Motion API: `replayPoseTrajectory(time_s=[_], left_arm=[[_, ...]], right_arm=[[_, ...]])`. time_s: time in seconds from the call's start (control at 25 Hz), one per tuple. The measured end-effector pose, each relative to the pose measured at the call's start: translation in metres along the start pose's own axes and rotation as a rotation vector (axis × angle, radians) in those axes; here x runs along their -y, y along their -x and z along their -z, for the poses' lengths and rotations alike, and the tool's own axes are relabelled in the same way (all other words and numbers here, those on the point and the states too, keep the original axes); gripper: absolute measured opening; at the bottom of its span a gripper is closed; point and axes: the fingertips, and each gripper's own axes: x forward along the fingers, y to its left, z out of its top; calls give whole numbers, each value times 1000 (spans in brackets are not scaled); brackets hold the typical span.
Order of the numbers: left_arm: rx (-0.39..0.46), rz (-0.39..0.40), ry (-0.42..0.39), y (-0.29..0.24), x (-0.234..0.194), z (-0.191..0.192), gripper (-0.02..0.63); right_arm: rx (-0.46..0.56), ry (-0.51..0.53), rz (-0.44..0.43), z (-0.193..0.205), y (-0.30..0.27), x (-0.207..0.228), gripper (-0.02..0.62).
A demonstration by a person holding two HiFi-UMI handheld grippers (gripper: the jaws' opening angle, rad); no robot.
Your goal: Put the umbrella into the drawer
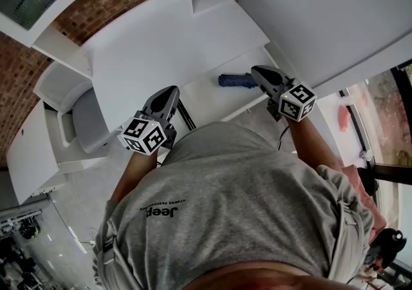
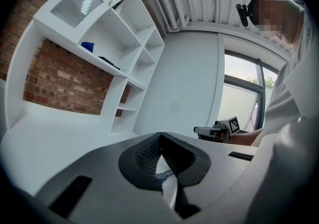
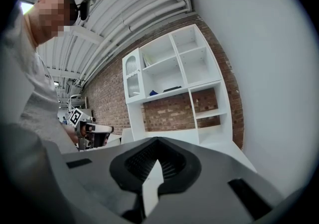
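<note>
Two tongs are showing in the head view, each held out in front of a person (image 1: 232,205) in a grey T-shirt. The left tongs (image 1: 170,93) are pointing toward 12 o'clock at the white desk (image 1: 161,44). The right tongs (image 1: 257,72) are pointing toward 10 o'clock. The dark blue folded umbrella (image 1: 235,80) is lying flat at 1 o'clock of the picture's centre. It is resting on the white floor of what looks like the pulled-out drawer (image 1: 212,98) below the desk's front edge. Its near end is lying just beside the right tongs' tip; whether the two are touching I cannot tell. A grey chair (image 1: 87,121) is standing at 9 o'clock.

In the left gripper view, the left tongs (image 2: 160,136) are sitting together at their tips, with nothing clamped between the ribbed pads. The right tongs (image 2: 212,131) are showing at 3 o'clock, and a white shelf unit (image 2: 119,44) is standing against a brick wall (image 2: 60,83) at 10 o'clock.

In the right gripper view, the right tongs (image 3: 158,141) are resting closed and empty. The left tongs (image 3: 94,129) are showing at 9 o'clock, the shelf unit (image 3: 174,78) at 12 o'clock.
</note>
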Motion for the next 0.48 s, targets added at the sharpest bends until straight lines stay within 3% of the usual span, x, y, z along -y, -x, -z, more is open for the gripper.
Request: replayPoseTrajectory(time_s=[0.48], left_arm=[[-1,2,-7,0,3,0,11]], right_arm=[[-12,11,-10,2,2,0,15]])
